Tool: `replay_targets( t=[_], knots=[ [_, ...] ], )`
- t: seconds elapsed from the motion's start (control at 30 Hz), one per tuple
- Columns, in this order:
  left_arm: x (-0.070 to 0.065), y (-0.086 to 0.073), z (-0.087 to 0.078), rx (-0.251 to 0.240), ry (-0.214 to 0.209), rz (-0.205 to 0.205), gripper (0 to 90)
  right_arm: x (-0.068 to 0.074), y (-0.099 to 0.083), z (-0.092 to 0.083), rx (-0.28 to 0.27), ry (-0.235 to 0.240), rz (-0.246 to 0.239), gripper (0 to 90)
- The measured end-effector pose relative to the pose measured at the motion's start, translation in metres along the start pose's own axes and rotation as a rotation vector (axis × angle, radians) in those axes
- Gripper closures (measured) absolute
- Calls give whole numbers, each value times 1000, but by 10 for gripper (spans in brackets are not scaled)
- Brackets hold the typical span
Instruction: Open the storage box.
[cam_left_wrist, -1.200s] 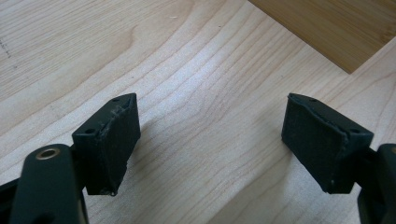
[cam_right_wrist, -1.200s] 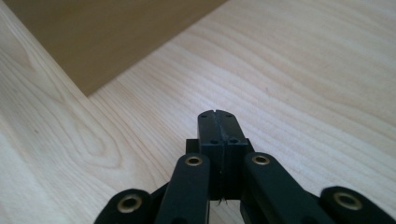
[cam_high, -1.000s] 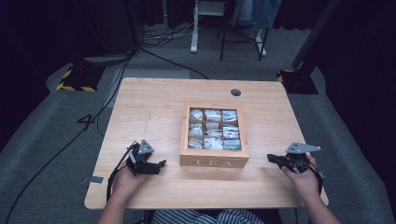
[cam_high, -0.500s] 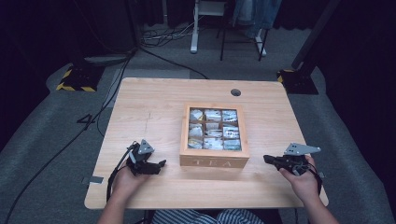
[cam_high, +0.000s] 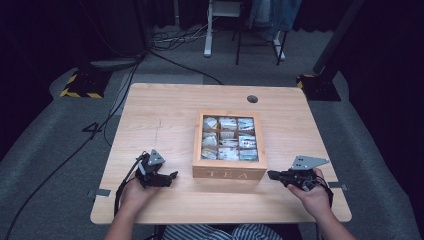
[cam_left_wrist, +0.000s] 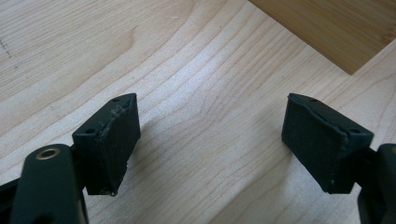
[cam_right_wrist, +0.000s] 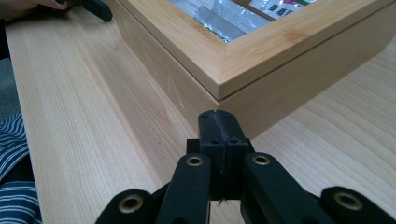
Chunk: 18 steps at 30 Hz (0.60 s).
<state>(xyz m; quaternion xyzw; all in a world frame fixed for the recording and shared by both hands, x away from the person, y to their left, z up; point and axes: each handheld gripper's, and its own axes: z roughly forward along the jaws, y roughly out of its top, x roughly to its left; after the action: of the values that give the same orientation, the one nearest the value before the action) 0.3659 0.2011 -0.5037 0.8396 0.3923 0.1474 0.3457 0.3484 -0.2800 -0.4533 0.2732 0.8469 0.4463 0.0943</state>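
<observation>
A wooden tea box (cam_high: 229, 146) marked TEA, with a windowed lid over several packets, sits in the middle of the table. My left gripper (cam_high: 172, 175) rests on the table left of the box, open, its two pads (cam_left_wrist: 112, 140) wide apart over bare wood with a corner of the tea box (cam_left_wrist: 341, 28) ahead. My right gripper (cam_high: 271, 175) is shut with nothing in it, held low and pointing at the box's front right corner (cam_right_wrist: 219, 91). Its closed tips (cam_right_wrist: 218, 122) are just short of that corner, apart from the wood.
The light wooden table (cam_high: 160, 120) has a cable hole (cam_high: 252, 99) at the back right. Dark floor with cables, chair legs and a yellow-black striped base (cam_high: 80, 85) lies beyond. A striped sleeve (cam_right_wrist: 14, 149) and the other hand's gripper (cam_right_wrist: 95, 8) show in the right gripper view.
My right gripper has moved leftward toward the box's front right corner. The left gripper has stayed put.
</observation>
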Motion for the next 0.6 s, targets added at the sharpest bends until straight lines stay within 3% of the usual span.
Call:
replay_targets(
  t=[0.6],
  knots=[
    [0, 0, 0, 1, 7, 1, 196, -1, 0, 7, -45, 30, 32, 900]
  ],
)
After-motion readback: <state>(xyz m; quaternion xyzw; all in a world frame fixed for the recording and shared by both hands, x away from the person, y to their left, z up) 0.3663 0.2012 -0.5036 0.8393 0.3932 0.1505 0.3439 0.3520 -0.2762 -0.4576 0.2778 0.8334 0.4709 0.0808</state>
